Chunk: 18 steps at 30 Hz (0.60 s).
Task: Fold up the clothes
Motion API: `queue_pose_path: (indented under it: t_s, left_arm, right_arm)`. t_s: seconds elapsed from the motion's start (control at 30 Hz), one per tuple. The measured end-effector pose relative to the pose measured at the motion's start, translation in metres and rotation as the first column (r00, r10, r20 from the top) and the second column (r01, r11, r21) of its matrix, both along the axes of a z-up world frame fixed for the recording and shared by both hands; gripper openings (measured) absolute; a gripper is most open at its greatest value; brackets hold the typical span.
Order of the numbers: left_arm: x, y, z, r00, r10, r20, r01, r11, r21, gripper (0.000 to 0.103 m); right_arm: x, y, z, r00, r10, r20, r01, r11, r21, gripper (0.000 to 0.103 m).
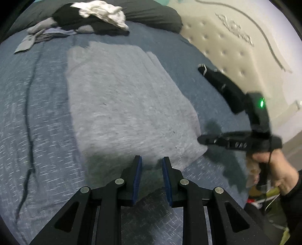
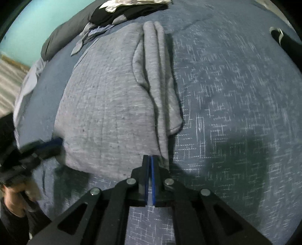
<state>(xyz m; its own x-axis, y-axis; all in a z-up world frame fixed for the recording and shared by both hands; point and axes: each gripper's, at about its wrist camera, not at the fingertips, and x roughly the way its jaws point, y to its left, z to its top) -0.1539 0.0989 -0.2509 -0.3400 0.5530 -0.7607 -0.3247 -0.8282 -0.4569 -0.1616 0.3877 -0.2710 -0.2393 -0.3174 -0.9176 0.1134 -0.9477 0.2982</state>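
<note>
Closest to me, my left tool (image 1: 150,161) has its blue pads parted with a gap between them, poised over the near edge of the grey garment (image 1: 120,98); the pictures are blurred there and I see nothing pinched between the pads, so I read it as open. My right tool (image 2: 150,160) has its two blue pads pressed flat together, and I see no cloth caught between them; its tips sit right at the near right corner of the garment, just beside the hem, though I cannot tell whether they touch it. From the left view the right tool appears off to the side by that same corner, a green light glowing on its body, with the hand (image 1: 271,169) wrapped round its handle. From the right view the left tool shows as a dark blur at the garment's left edge. The grey garment lies flat and partly folded on the blue bedspread (image 2: 236,94), with a long strip of it doubled over along its right side, running away from me. Dark shadows of the tools fall on the bedspread beside it. Farther off, near the head of the bed, a loose heap of clothes (image 1: 90,20) waits: black, grey and a white piece on top, resting against a dark pillow (image 1: 160,17). Beyond that is a pale tufted mattress (image 1: 226,41).
</note>
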Motion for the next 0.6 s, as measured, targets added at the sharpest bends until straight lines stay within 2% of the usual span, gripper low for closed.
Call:
queue_pose_path:
  t_s: [0.17, 0.27, 0.33, 0.47, 0.5, 0.6]
  left_arm:
    - [-0.007, -0.033, 0.004, 0.996, 0.081, 0.035, -0.082, 0.996, 0.033, 0.025]
    - [-0.009, -0.039, -0.004, 0.995, 0.088, 0.044, -0.088, 0.996, 0.011, 0.026]
    - [-0.012, -0.041, -0.011, 0.993, 0.1, 0.062, -0.101, 0.995, 0.018, 0.027]
    - [-0.017, -0.041, -0.02, 0.988, 0.122, 0.093, -0.126, 0.991, 0.042, 0.042]
    - [-0.017, -0.041, -0.02, 0.988, 0.122, 0.096, -0.127, 0.991, 0.044, 0.048]
    - [-0.02, -0.043, -0.027, 0.985, 0.127, 0.121, -0.134, 0.989, 0.054, 0.057]
  right_arm:
    - [-0.002, 0.007, 0.004, 1.0, 0.012, 0.0, -0.012, 1.0, 0.006, 0.0]
    - [-0.006, 0.002, 0.026, 0.997, 0.019, -0.081, -0.021, 1.0, -0.019, 0.001]
    - [-0.011, -0.002, 0.038, 0.992, 0.027, -0.125, -0.037, 0.996, -0.075, 0.002]
    - [-0.02, -0.019, 0.038, 0.989, 0.053, -0.14, -0.077, 0.982, -0.173, 0.004]
    - [-0.022, -0.023, 0.033, 0.989, 0.066, -0.131, -0.088, 0.982, -0.166, 0.004]
    - [-0.027, -0.03, 0.009, 0.992, 0.099, -0.084, -0.107, 0.989, -0.1, 0.004]
